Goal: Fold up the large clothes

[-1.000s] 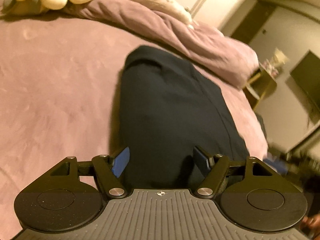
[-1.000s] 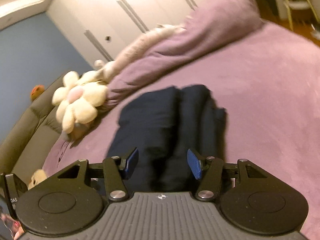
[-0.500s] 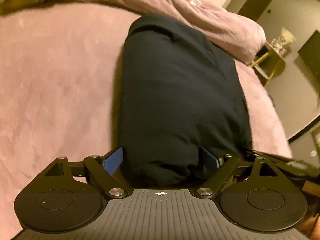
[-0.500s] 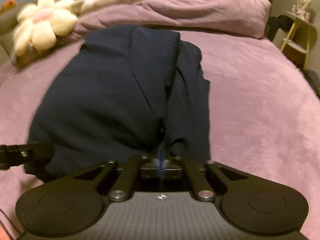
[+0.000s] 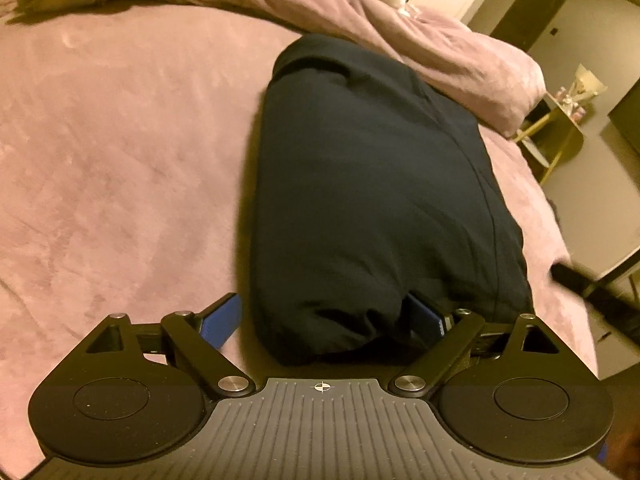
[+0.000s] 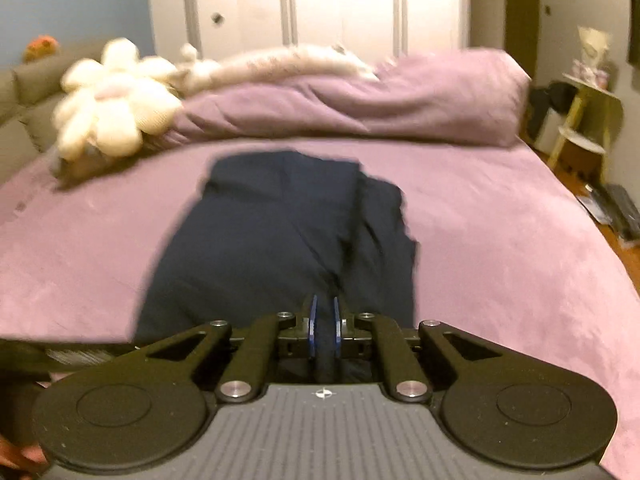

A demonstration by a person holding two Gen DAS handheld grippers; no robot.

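A dark navy garment (image 5: 360, 180), folded into a long thick bundle, lies on the purple bed (image 5: 120, 160). My left gripper (image 5: 322, 304) is open wide at its near end. The left pad stands just clear of the cloth and the right pad is against it. In the right wrist view the garment (image 6: 272, 232) stretches away towards the pillows. My right gripper (image 6: 324, 308) pinches a narrow fold of it between the blue pads, and its jaws are opening slightly. Motion blurs this view.
A rolled purple duvet (image 6: 360, 108) lies across the bed's far end, with a cream flower plush (image 6: 112, 100) to its left. A yellow side table (image 6: 588, 120) stands past the bed's right edge. White wardrobe doors (image 6: 340, 4) fill the back wall.
My right gripper swung round to face along the bed and closed on a fold of the garment. My left jaws spread wider around the garment's near end.
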